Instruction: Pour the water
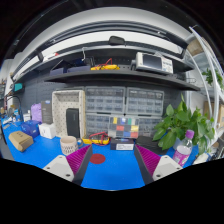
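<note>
The gripper [110,163] was released, its fingers spread over the blue table [110,172], holding nothing. The bottle [183,149] stood to the right, near a plant [185,122]. Probably light, slippery plastic; best gripped mid-body.

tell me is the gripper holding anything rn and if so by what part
Nothing is held. The gripper is open, with only bare blue table between its fingers. The bottle stands apart, off beside one finger.
</note>
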Tool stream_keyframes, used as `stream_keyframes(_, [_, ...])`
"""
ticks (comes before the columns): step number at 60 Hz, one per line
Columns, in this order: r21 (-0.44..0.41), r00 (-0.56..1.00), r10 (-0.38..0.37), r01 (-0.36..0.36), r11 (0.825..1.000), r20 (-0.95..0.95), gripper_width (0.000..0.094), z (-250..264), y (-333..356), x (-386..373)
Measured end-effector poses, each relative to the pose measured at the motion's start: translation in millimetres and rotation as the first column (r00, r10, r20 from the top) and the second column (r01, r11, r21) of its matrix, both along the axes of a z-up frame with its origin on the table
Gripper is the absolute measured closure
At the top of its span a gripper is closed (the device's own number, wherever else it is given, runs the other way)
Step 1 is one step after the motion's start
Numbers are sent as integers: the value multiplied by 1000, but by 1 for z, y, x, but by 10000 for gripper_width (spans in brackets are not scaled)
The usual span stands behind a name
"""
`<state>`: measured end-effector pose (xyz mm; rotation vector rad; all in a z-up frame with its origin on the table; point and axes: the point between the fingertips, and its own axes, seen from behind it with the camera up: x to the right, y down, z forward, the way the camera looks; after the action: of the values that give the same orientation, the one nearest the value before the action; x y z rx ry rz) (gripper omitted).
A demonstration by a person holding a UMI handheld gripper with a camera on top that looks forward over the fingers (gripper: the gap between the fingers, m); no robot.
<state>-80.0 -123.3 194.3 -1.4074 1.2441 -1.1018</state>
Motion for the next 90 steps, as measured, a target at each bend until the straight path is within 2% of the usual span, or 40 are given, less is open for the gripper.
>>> stream_keyframes(11, [48,999,37,-38,998,8,69,-34,-20,-28])
stream_keyframes(19, [87,999,40,-37,995,-30,78,-67,-51,-50])
stream_keyframes(25, [97,999,-7,11,995,-40,77,-84,-88,-64])
stream_keyframes(33, [27,991,-125,126,992,-48,74,-96,-152,-73])
stream_keyframes(40, [-4,981,-191,191,982,-22,75,-89,-196,-61])
stream_keyframes(46, [0,977,-214,214,977,5,77,-79,-220,-36])
stream_keyframes(61, [3,985,-172,172,985,27,90,-72,-231,31])
stream_keyframes(65, [0,986,-165,165,986,29,159,-72,-229,43])
stream_keyframes(70, [-5,982,-181,181,983,46,404,-73,-234,50])
stream_keyframes(78, [8,981,-188,188,982,50,498,-72,-233,52])
stream_keyframes(81, [-9,980,-189,190,982,55,567,-72,-232,53])
stream_keyframes(83, [-12,980,-190,191,982,54,535,-72,-232,53])
stream_keyframes(84, [-16,980,-191,192,981,53,600,-72,-231,53])
stream_keyframes(90, [-50,981,-188,190,981,44,600,-72,-227,57])
